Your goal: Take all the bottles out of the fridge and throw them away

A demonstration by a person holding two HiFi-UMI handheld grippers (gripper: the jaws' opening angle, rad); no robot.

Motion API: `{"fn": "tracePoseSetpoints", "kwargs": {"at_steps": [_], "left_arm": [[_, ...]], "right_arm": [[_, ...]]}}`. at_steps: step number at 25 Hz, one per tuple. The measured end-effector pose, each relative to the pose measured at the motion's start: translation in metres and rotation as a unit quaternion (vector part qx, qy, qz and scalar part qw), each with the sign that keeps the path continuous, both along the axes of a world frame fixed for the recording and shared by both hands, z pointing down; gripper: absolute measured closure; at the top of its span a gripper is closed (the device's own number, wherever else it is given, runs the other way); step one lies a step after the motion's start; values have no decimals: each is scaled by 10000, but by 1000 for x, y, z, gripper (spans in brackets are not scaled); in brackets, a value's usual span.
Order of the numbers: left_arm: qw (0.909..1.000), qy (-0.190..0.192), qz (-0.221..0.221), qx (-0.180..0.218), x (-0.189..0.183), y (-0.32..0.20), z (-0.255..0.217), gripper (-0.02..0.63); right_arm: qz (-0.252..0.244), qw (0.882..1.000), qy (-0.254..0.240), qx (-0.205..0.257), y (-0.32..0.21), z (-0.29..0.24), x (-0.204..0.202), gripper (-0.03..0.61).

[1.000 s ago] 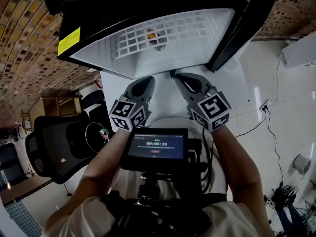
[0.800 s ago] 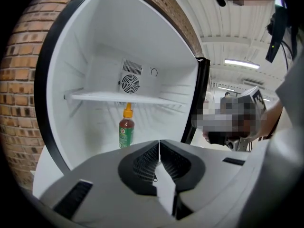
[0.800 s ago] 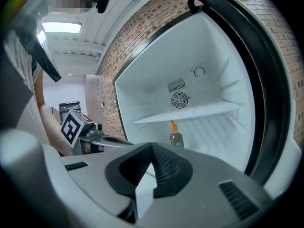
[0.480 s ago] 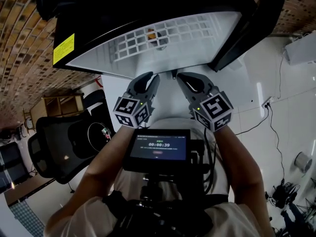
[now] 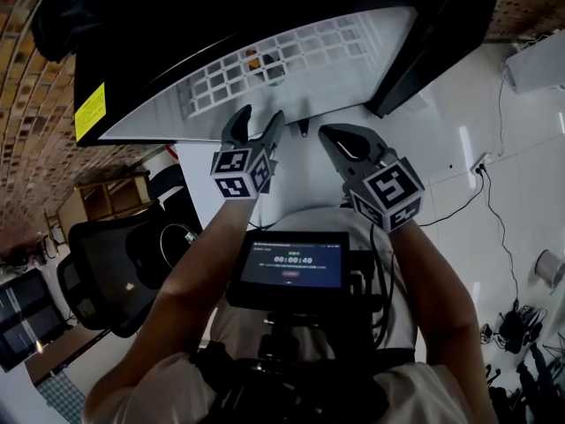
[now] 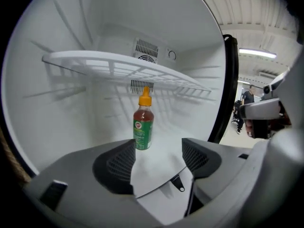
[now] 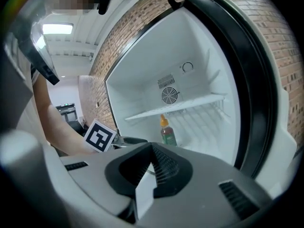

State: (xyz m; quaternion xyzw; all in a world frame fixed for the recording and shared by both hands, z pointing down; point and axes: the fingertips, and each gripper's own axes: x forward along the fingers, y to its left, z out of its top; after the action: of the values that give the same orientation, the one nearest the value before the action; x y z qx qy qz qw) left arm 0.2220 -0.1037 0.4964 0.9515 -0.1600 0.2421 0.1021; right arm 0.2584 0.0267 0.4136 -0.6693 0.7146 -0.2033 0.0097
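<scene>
Standing upright on the floor of the open mini fridge, the sauce bottle sits under the white wire shelf, set back from the floor's front edge and roughly midway between the side walls. Orange cap, reddish contents, green label. No other bottle visible inside.

Left gripper: jaws spread, having just been opening. Nothing between the pads. Gripper sits at the fridge's front edge and points into the cavity. In the left gripper view the bottle appears just above the left jaw tip, farther in and apart from it, no contact.

Right gripper: jaws pressed together, empty. It sits outside the fridge, beside the left gripper and slightly farther back from the opening in the head view. From the right gripper view the bottle shows below the shelf, with a round fan grille on the back wall above it.

Head view: the right gripper and both marker cubes are in front of the opening; the fridge door stands swung open at the right. The bottle's cap shows through the shelf grid. A small monitor is mounted below the grippers.
</scene>
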Motion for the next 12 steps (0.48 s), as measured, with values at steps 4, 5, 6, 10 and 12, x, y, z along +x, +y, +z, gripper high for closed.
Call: {"fn": "tracePoseSetpoints", "kwargs": {"at_steps": [4, 5, 6, 10, 12], "left_arm": [[9986, -275, 120, 433, 12, -13, 13, 287], [9982, -326, 112, 491, 15, -16, 17, 280], [9980, -362, 82, 513, 18, -20, 20, 276], [9980, -403, -112, 478, 34, -37, 30, 220], [9980, -389, -138, 476, 45, -44, 32, 212]], "right_arm": [[74, 10000, 25, -23, 7, 1, 8, 572], [100, 9999, 23, -40, 9, 2, 9, 572], [123, 9999, 22, -61, 11, 2, 11, 572], [208, 9997, 40, -156, 22, 6, 16, 572], [286, 9994, 35, -204, 28, 8, 20, 572]]}}
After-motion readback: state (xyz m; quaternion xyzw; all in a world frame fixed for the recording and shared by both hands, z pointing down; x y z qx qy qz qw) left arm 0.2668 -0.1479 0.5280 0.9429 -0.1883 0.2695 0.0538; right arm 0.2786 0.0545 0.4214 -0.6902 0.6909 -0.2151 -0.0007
